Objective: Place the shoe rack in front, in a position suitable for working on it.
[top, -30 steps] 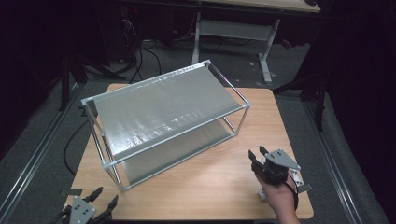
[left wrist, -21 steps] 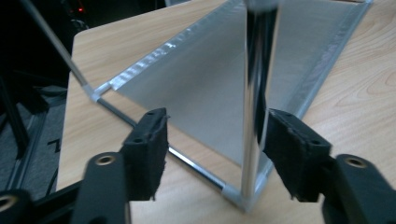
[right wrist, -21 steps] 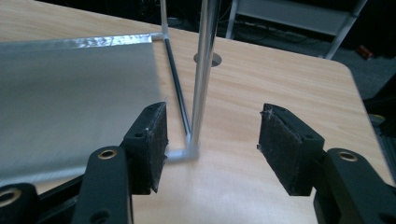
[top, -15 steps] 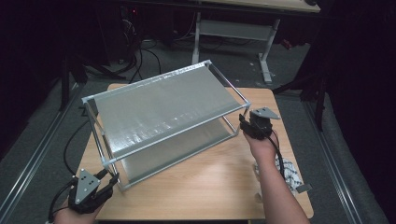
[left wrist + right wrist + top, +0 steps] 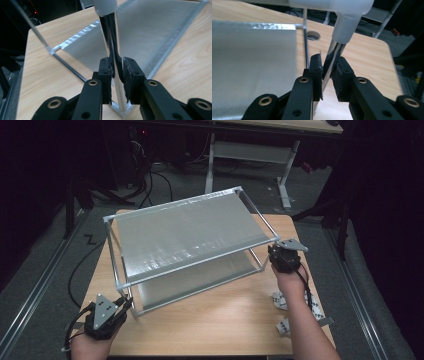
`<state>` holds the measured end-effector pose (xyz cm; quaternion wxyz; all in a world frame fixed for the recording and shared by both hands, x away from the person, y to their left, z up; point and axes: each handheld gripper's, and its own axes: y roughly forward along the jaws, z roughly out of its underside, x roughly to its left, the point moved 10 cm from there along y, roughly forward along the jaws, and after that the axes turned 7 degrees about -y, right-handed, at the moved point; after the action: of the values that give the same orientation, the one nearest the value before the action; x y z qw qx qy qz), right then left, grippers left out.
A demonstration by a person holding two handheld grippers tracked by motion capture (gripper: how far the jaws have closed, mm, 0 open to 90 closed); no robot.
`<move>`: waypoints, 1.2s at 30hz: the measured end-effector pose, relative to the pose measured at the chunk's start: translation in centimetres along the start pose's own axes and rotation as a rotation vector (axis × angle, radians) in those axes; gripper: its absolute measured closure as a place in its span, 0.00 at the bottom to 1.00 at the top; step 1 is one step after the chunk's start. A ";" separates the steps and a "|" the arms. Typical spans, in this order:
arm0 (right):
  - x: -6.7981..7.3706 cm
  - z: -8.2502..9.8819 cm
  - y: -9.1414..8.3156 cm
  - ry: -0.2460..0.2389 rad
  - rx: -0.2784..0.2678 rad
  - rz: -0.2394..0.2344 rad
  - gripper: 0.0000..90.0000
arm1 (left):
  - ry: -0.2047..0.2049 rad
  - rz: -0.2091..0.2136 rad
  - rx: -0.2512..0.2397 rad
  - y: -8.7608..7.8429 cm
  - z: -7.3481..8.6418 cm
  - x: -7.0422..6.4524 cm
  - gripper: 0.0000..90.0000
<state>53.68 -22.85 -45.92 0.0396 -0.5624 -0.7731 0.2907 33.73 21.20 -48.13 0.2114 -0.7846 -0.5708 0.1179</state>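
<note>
A two-shelf metal rack [image 5: 190,235] with silver shelves stands askew on the wooden table [image 5: 220,320]. My left gripper [image 5: 126,304] is at the rack's near left corner, and its jaws have just been closing. In the left gripper view the left gripper [image 5: 116,68] is shut on the upright chrome post [image 5: 113,37], just above the post's foot. My right gripper [image 5: 274,251] is at the rack's right corner, and its jaws have just been closing too. In the right gripper view the right gripper [image 5: 329,68] is shut on the corner post [image 5: 332,57], below a white plastic joint [image 5: 344,27].
White tags [image 5: 280,301] lie on the table beside my right forearm. A round hole [image 5: 313,35] opens in the tabletop behind the rack. A desk frame [image 5: 250,150] and cables [image 5: 160,175] stand on the floor beyond the table.
Both hands moved in to the rack. The left came up from the table's front left corner, the right went forward from the front right. Both sets of jaws went from open to shut on posts.
</note>
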 end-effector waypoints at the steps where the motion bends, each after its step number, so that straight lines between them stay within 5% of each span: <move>1: -0.5 0.6 -0.6 0.003 0.000 0.003 0.86 | 0.000 0.002 -0.002 0.5 -0.3 -0.2 0.85; 9: -4.0 4.8 -5.7 0.022 -0.013 0.012 0.87 | 0.010 0.000 -0.008 4.9 -2.7 -1.4 0.85; 15: -4.3 6.5 -8.2 0.042 -0.048 -0.013 0.87 | -0.024 -0.026 -0.007 6.6 -3.6 -1.0 0.86; 22: -1.8 8.0 -11.7 0.032 -0.107 -0.081 0.88 | -0.004 -0.013 -0.012 4.4 -2.4 -0.2 0.86; 30: 0.6 7.5 -12.0 0.001 -0.121 -0.098 0.87 | -0.027 -0.025 -0.019 2.5 -1.2 1.3 0.86; 36: 0.6 6.7 -13.4 0.020 -0.147 -0.055 0.65 | -0.059 0.018 -0.048 2.5 -0.5 1.0 0.66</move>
<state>39.48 -27.64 -45.00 0.0140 -0.5452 -0.8071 0.2262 36.39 21.36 -48.80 0.1747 -0.7908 -0.5723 0.1293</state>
